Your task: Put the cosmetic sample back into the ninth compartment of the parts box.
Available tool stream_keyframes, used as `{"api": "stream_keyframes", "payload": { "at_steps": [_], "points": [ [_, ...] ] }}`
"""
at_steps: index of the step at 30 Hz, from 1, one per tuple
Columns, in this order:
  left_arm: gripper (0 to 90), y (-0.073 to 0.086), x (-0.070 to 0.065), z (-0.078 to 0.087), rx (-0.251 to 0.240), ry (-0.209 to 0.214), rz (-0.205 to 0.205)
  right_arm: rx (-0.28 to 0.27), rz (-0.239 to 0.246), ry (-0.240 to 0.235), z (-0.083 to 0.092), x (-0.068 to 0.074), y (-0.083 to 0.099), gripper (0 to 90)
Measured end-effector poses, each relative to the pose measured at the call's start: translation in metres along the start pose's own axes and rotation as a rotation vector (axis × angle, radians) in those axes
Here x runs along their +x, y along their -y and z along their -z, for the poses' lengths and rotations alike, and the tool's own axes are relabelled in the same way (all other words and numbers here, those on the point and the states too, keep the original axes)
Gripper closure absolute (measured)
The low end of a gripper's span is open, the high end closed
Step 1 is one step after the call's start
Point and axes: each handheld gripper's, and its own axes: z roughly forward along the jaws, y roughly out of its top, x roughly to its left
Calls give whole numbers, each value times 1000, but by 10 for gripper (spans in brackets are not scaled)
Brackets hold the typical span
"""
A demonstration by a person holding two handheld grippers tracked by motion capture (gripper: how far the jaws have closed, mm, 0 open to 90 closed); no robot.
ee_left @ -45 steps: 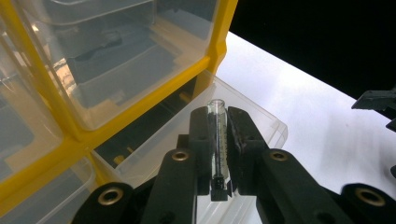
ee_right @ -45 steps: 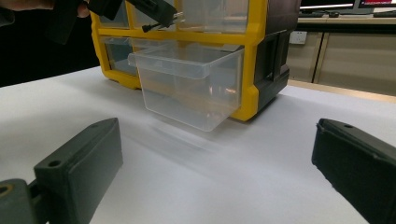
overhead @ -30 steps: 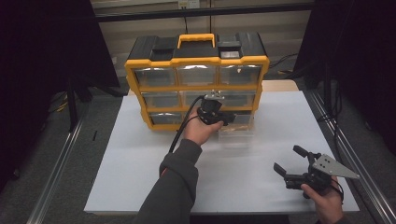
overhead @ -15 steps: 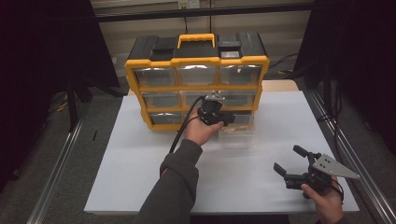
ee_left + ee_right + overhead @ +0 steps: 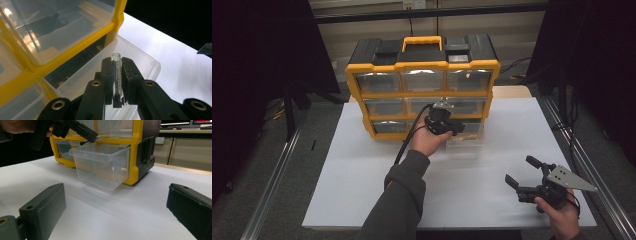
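Observation:
A yellow and black drawer organizer (image 5: 422, 65) stands at the back of the white table. Its bottom right clear drawer (image 5: 467, 142) is pulled out. My left gripper (image 5: 457, 129) hovers just over that drawer (image 5: 140, 57) and is shut on a thin clear vial (image 5: 116, 75), which sticks out past the jaw tips. In the right gripper view the vial (image 5: 98, 137) hangs above the drawer's (image 5: 102, 167) open top, held in the left gripper (image 5: 91, 138). My right gripper (image 5: 519, 172) rests low near the table's front right, jaws wide open with nothing between them (image 5: 116, 195).
The white table sheet (image 5: 362, 190) spreads in front of the organizer. Metal rails (image 5: 267, 200) run along both table sides. The other clear drawers (image 5: 422, 80) are closed. A cable (image 5: 409, 137) trails from the left gripper along the sleeve.

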Motion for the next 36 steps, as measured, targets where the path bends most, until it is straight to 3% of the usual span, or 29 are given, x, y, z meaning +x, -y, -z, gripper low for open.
{"api": "stream_keyframes", "payload": {
  "at_steps": [9, 15, 18, 20, 23, 36],
  "points": [
    [748, 1, 3, 4, -20, -12, 12, 3, -1, -1, 0, 0, 0, 18],
    [620, 3, 4, 8, -49, -13, 21, 3, -1, -3, 0, 0, 0, 18],
    [507, 5, 5, 11, -56, -1, 18, 0, -1, 0, 0, 0, 0, 18],
    [488, 7, 5, 15, -80, 9, 23, -1, -1, 1, 0, 0, 0, 18],
    [374, 12, 5, 19, -117, 14, 13, -2, -5, 0, 0, 0, 0, 18],
    [205, 28, 6, 40, -205, 8, -11, 3, 2, 3, 1, 0, 0, 18]
  ]
}}
